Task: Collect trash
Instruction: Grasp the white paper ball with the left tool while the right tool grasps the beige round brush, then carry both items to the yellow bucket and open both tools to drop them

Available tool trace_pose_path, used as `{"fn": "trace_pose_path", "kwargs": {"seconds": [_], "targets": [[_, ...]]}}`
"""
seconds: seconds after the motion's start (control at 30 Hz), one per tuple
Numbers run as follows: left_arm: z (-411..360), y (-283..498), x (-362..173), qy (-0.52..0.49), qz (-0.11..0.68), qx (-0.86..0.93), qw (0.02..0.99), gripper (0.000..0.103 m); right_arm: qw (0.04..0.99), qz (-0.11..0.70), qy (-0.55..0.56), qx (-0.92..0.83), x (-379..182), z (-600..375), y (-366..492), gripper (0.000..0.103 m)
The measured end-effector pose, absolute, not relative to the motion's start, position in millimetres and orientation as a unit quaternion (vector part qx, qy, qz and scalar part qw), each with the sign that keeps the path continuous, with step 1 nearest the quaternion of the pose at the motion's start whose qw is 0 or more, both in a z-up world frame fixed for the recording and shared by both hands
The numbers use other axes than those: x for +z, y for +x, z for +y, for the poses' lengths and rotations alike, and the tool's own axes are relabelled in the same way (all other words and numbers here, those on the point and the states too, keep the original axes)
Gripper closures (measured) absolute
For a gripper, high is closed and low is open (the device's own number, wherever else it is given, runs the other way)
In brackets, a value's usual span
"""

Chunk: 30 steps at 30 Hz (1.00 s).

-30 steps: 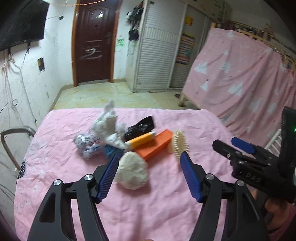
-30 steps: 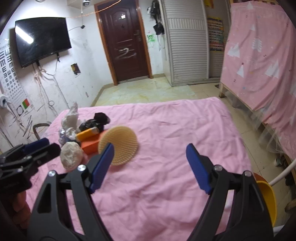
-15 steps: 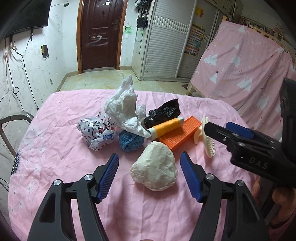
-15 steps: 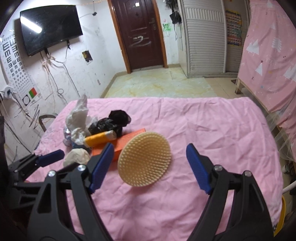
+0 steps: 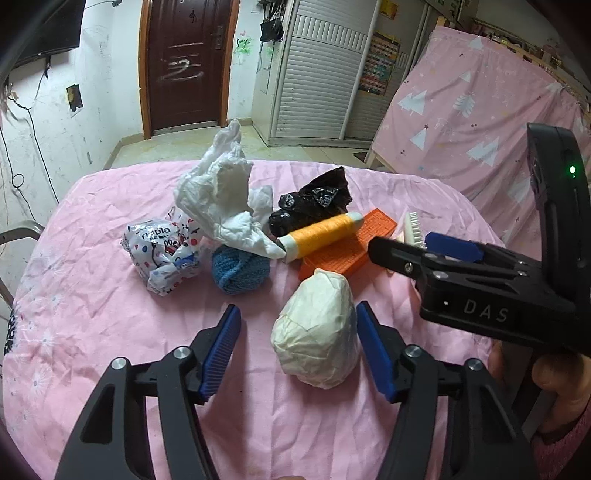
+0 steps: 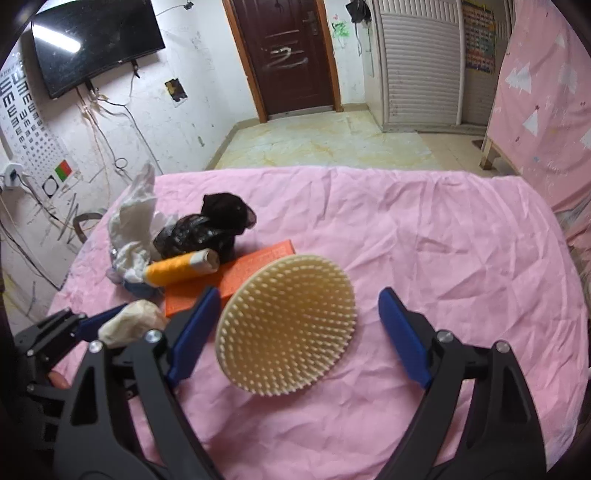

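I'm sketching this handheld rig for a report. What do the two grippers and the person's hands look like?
Both grippers, left and right, are matte black plastic with silver screws and ribbed blue finger pads. The right gripper's body reads "DAS" in white and shows a green LED. Bare fingers and a pink knit sleeve show. No cables visible.

Room evenly lit, cool indoor light from overhead — source itself out of frame. Bright streak of glare on television [image 6: 96,35] screen, upper left of right wrist view. Pink sheet [image 6: 443,240] bright, creases throwing only faint shading. Soft short shadows under white paper ball [image 5: 317,332] and round bristle brush [image 6: 288,325]. Strong fisheye bend — door frame [image 5: 146,70] and wall lines curve, corners fall to black vignette. Focus fairly sharp at centre, softer toward rim. Slight grain on far wall.
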State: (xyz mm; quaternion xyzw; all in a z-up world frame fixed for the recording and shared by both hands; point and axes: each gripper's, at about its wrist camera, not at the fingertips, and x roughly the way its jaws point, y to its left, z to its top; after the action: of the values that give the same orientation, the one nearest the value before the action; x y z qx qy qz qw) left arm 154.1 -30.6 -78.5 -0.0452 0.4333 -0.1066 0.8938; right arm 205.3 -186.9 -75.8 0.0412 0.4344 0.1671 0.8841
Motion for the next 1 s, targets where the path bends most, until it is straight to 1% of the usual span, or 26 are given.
{"fn": "trace_pose_path", "kwargs": {"seconds": [0.03, 0.2, 0.27, 0.3, 0.33, 0.43, 0.77, 1.0], "targets": [[-30, 154, -79, -0.047, 0.434, -0.108, 0.893, 0.051, 0.88, 0.441, 0.042, 0.173, -78, -187, 205, 0.02], [-29, 155, -80, -0.051, 0.436, -0.116, 0.891, 0.067, 0.879, 0.442, 0.03, 0.175, -79, -186, 203, 0.02], [-31, 155, -80, -0.05, 0.435, -0.123, 0.891, 0.072, 0.879, 0.443, 0.026, 0.177, -80, -184, 203, 0.026], [-33, 155, -80, -0.051, 0.434, -0.125, 0.891, 0.074, 0.879, 0.442, 0.023, 0.178, -80, -183, 203, 0.035], [-33, 155, -80, -0.051, 0.434, -0.125, 0.891, 0.074, 0.88, 0.44, 0.02, 0.179, -79, -182, 203, 0.039], [-33, 154, -80, -0.058, 0.435, -0.124, 0.89, 0.074, 0.88, 0.439, 0.02, 0.181, -79, -182, 202, 0.04], [-27, 130, -60, -0.058, 0.416, -0.112, 0.901, 0.074, 0.895, 0.405, 0.036, 0.183, -55, -198, 173, 0.04], [-45, 109, -36, -0.041, 0.392, -0.116, 0.912, 0.074, 0.908, 0.377, 0.052, 0.174, -34, -221, 148, 0.04]]}}
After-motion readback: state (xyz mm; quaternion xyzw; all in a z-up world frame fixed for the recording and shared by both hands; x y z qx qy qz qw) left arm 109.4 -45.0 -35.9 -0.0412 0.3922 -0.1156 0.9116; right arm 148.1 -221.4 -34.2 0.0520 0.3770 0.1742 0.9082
